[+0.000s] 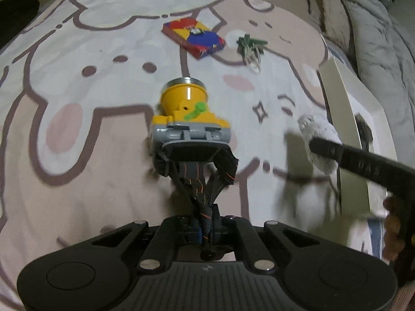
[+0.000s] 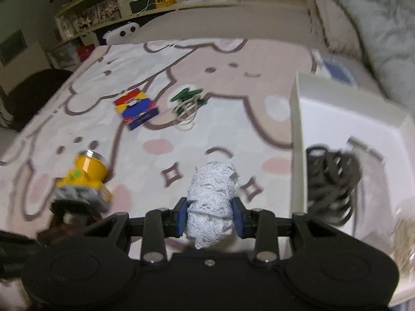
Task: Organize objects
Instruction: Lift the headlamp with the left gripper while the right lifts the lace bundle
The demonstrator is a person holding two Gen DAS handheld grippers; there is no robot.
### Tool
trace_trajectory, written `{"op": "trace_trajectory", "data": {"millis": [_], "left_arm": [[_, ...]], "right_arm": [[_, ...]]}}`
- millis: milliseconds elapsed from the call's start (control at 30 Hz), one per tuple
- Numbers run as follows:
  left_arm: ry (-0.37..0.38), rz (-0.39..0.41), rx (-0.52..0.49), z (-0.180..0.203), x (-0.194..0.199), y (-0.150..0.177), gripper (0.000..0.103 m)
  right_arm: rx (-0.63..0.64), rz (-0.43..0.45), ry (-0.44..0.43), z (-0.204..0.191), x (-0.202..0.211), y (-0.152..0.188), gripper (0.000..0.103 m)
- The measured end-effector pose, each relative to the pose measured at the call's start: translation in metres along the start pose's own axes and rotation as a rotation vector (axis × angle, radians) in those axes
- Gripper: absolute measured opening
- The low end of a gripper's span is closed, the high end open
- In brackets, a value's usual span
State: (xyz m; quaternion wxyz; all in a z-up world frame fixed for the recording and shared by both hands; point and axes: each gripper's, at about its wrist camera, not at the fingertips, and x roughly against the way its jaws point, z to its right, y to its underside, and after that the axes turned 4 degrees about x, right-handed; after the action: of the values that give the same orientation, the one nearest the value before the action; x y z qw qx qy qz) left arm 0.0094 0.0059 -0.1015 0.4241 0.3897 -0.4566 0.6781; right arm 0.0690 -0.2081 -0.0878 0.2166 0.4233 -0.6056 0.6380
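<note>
A yellow headlamp with a grey base hangs by its dark, orange-stitched strap just above the bedspread. My left gripper is shut on that strap. The headlamp also shows at the lower left of the right wrist view. My right gripper is shut on a roll of white lace, its blue pads pressing both sides. In the left wrist view the lace roll and the right gripper's black finger show at the right, beside the white box.
A colourful card box and green clips with rubber bands lie further out on the cartoon bedspread. The open white box at the right holds a black coiled cable. Grey pillows and shelves stand behind.
</note>
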Motion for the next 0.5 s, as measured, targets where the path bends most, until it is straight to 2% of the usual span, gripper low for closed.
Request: {"op": "trace_trajectory", "data": {"millis": [33,100,167,200,233,300,367,500], "left_arm": [[-0.005,-0.004,-0.002,-0.001,0.003,0.002,0.012],[-0.014,0.014,0.01,-0.004,0.014,0.003,0.016],[-0.032,0.045,0.008,-0.004,0.025,0.0,0.035],[-0.042,0.061,0.006,-0.003,0.029,-0.004,0.05],[-0.055,0.08,0.005,-0.002,0.032,-0.007,0.06],[-0.083,0.124,0.008,-0.002,0.038,-0.019,0.065],[-0.094,0.155,0.026,-0.002,0.041,-0.034,0.066],[-0.113,0.167,0.009,0.007,0.035,-0.061,0.066]], "right_arm": [[-0.008,-0.01,-0.018,0.0,0.001,0.001,0.036],[-0.018,-0.035,-0.052,-0.002,0.002,0.002,0.036],[-0.026,-0.069,-0.089,-0.003,-0.001,0.004,0.036],[-0.028,-0.088,-0.104,-0.004,-0.003,0.005,0.036],[-0.03,-0.107,-0.115,-0.006,-0.006,0.007,0.037],[-0.026,-0.134,-0.127,-0.009,-0.011,0.009,0.037],[-0.016,-0.15,-0.141,-0.012,-0.015,0.009,0.039],[-0.033,-0.161,-0.142,-0.012,-0.018,0.008,0.043]]}}
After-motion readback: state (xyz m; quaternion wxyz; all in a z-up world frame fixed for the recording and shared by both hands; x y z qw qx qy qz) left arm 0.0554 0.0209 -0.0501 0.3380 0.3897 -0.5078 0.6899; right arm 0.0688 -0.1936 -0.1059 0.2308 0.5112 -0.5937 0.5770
